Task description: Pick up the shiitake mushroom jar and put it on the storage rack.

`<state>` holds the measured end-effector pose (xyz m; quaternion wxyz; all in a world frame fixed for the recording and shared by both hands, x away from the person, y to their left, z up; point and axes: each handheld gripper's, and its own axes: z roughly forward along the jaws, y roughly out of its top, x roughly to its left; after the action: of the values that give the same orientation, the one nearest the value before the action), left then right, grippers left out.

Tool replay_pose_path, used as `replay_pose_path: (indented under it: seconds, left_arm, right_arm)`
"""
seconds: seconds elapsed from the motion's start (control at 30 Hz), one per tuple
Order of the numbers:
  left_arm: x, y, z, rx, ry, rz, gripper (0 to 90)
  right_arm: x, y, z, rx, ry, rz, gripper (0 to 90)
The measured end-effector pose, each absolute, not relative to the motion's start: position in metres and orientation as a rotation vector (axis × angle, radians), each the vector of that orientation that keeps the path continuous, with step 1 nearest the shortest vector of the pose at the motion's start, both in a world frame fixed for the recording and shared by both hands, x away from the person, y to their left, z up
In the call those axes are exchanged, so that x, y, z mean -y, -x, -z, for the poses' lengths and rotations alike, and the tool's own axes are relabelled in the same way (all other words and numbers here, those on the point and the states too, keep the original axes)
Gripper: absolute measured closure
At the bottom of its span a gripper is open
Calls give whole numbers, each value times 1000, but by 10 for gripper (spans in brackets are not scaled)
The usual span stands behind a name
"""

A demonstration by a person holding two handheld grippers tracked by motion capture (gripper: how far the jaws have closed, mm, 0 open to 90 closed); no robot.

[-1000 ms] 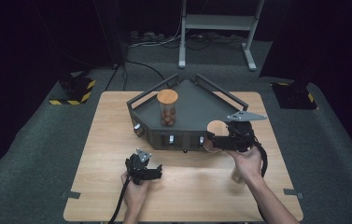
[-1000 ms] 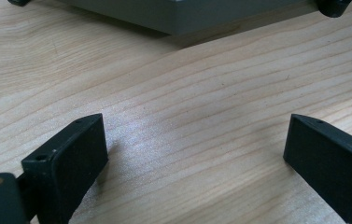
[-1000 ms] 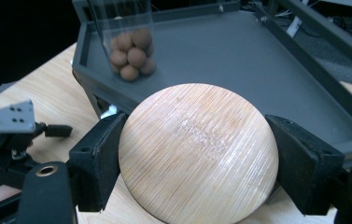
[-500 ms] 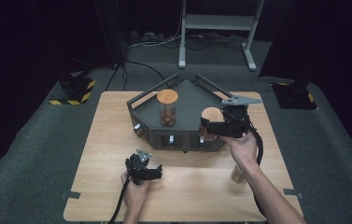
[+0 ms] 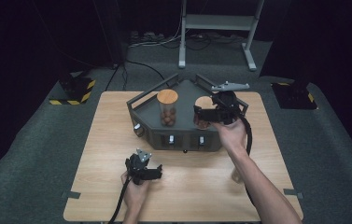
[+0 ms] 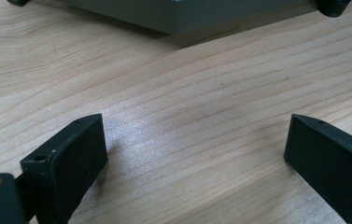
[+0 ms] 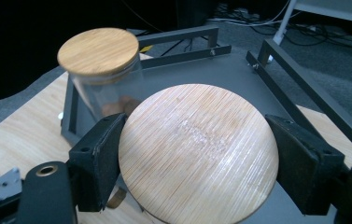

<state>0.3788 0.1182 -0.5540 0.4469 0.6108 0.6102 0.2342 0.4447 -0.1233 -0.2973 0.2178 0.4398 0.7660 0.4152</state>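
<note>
from the high view i see my right gripper (image 5: 200, 115) clamped on a wooden-lidded jar (image 5: 203, 103) above the right side of the dark grey tray (image 5: 183, 135), with a second lidded jar (image 5: 167, 107) standing on the tray's left side and my left gripper (image 5: 157, 173) low over the wooden table (image 5: 108, 140) near its front edge. in the left gripper view my jaws stand wide apart with nothing between them, only table grain and the tray's edge (image 6: 178, 18) beyond. in the right gripper view both jaws press against the rim of the round bamboo lid (image 7: 197, 154), the other jar (image 7: 101, 70) standing behind it on the tray (image 7: 220, 70).
</note>
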Motion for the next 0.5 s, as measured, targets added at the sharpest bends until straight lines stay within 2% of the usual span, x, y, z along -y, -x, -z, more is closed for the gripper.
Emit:
replay_pose_path:
  seconds: [0.5]
  left_arm:
    - [-118,-379,554,-1511,-1509,-581,55]
  right_arm:
    - [107,-473,310,-2101,-1278,-1082,236]
